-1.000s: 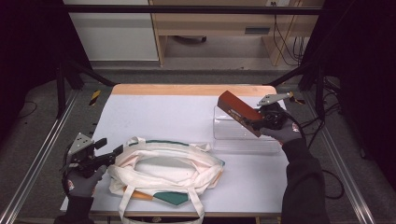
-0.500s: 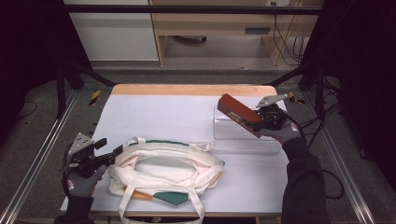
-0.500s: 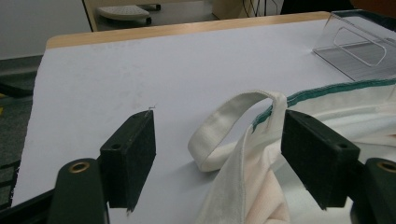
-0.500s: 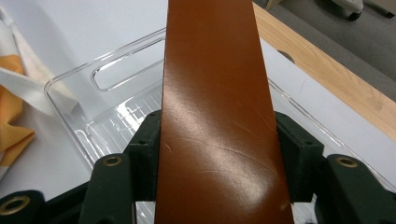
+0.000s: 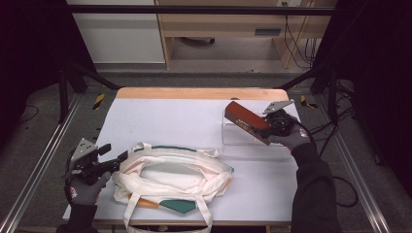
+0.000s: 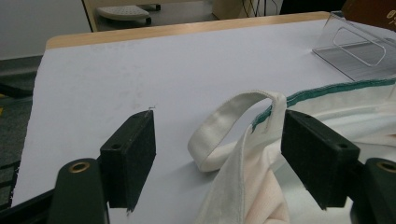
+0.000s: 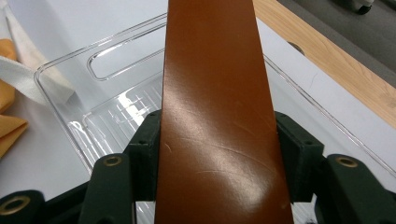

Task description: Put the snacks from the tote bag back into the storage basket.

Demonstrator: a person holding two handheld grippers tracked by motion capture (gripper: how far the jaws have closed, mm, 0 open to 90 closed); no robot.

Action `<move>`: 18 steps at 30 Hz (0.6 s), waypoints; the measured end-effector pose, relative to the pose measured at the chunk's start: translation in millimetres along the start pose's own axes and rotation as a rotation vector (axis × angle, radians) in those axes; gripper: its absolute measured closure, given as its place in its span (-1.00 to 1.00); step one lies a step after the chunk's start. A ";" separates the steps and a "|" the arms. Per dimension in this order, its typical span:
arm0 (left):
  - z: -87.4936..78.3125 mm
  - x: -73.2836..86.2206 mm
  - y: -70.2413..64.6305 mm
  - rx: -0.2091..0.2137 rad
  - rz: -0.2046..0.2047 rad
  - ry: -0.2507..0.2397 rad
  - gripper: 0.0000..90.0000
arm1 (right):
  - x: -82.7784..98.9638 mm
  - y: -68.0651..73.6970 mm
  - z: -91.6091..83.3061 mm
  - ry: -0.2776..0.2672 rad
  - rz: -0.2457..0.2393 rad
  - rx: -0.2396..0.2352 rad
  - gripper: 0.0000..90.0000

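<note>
Both right gripper (image 7: pixel 215 154) pads clamp the brown box (image 7: pixel 215 93) — above the clear tray (image 7: pixel 60 74)

tote bag (image 5: pixel 172 174) on table (image 5: pixel 170 116), near-left | clear tray (image 5: pixel 252 143) right of bag | box (image 5: pixel 248 123) above tray | left gripper (image 5: pixel 114 160) at bag's left edge

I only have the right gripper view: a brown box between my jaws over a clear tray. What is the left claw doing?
Observer: The left claw is open at the edge of a tote bag; a handle loop lies between its jaws.
Operator: Is the bag's mouth open?
Observer: Yes, in the high view its rim gapes upward on the table.
Operator: How does my box sit relative to the bag?
Observer: The box is held tilted by the right claw above the tray, which lies just right of the bag.
</note>
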State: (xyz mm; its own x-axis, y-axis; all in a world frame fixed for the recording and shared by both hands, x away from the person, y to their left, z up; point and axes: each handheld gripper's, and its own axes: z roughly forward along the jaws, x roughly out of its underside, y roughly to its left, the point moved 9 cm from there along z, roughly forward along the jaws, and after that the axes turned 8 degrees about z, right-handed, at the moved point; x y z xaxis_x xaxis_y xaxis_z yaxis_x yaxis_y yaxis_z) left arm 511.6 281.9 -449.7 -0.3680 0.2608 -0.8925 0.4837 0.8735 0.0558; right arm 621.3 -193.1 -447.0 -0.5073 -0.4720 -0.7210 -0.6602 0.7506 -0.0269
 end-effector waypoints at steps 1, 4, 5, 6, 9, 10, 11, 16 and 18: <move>0.0 0.1 0.1 0.000 0.000 0.000 -0.42 | -0.2 -0.4 0.7 0.000 -0.010 0.003 -0.03; 0.0 0.2 0.2 0.000 -0.001 0.000 -0.42 | -1.0 -1.0 1.6 -0.003 -0.014 0.006 -0.03; -0.1 0.1 0.3 0.000 -0.002 -0.001 -0.42 | -0.9 -1.5 1.8 -0.003 -0.012 0.007 -0.03; -0.1 0.2 0.5 0.000 -0.003 -0.001 -0.42 | -0.8 -2.0 1.9 -0.005 -0.013 0.006 -0.03; 0.0 0.6 0.9 -0.001 -0.003 0.001 -0.42 | 0.3 -2.1 0.7 -0.007 -0.019 -0.002 -0.03; 0.1 0.6 0.9 -0.001 -0.003 0.001 -0.42 | 1.1 -1.7 -0.2 -0.006 -0.022 -0.008 -0.03; 0.3 0.7 0.8 -0.001 -0.001 0.002 -0.42 | 1.6 -1.3 -0.8 -0.006 -0.024 -0.010 -0.03; 1.1 0.9 -0.1 0.000 0.000 0.005 -0.42 | 3.7 -1.0 -2.0 -0.004 -0.029 -0.020 -0.03; 1.2 1.0 -0.1 -0.001 0.000 0.005 -0.42 | 4.0 -0.6 -1.4 -0.002 -0.028 -0.021 -0.03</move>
State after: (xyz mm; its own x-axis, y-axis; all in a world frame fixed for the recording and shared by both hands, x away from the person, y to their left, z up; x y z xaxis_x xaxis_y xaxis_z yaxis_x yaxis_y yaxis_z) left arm 512.2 281.7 -451.1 -0.3718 0.2630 -0.8903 0.4832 0.8737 0.0563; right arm 618.9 -196.1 -448.9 -0.4870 -0.4918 -0.7218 -0.6857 0.7272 -0.0329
